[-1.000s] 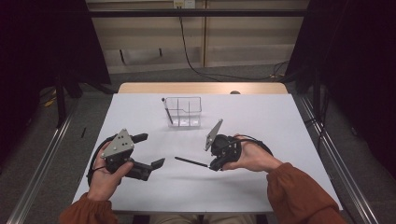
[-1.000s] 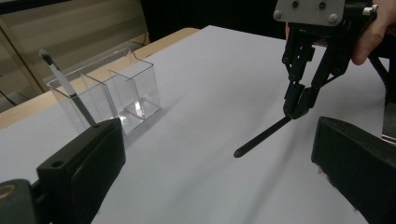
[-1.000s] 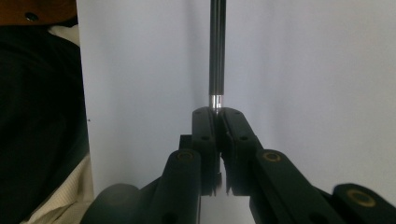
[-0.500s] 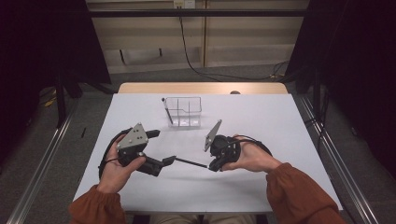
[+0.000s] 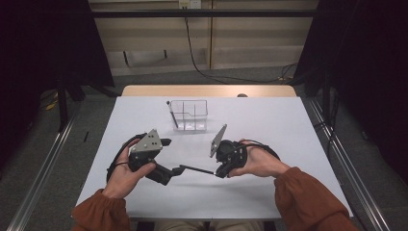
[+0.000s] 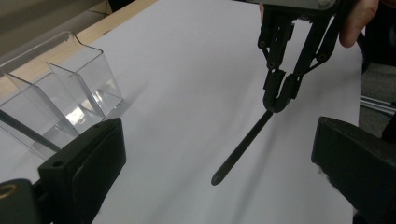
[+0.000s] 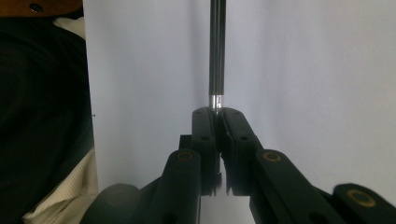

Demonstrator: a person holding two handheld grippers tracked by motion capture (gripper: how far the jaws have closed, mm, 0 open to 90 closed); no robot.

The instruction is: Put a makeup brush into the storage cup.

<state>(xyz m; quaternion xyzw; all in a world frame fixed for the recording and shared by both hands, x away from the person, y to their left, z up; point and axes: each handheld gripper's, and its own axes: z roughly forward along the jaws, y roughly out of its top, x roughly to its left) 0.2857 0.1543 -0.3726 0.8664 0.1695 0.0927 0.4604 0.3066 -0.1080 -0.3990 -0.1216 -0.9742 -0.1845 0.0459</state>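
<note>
White table (image 5: pixel 298 125), wooden far edge; clear divided organizer (image 5: pixel 189 115) toward that edge. Right gripper (image 5: pixel 217 172) clamped on black pen (image 5: pixel 197 169); left gripper (image 5: pixel 179 169) jaws apart, nearer than organizer.

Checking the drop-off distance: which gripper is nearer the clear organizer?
Left, but narrowly. The left gripper sits in front of the clear organizer, toward its left side, jaws open around the pen tip. The right gripper, shut on the pen, sits front-right, slightly farther.

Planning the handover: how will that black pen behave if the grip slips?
The black pen looks stiff, jutting straight from the right gripper. Being round and slim, it would probably roll on the table. Its smooth barrel may be slippery.
</note>
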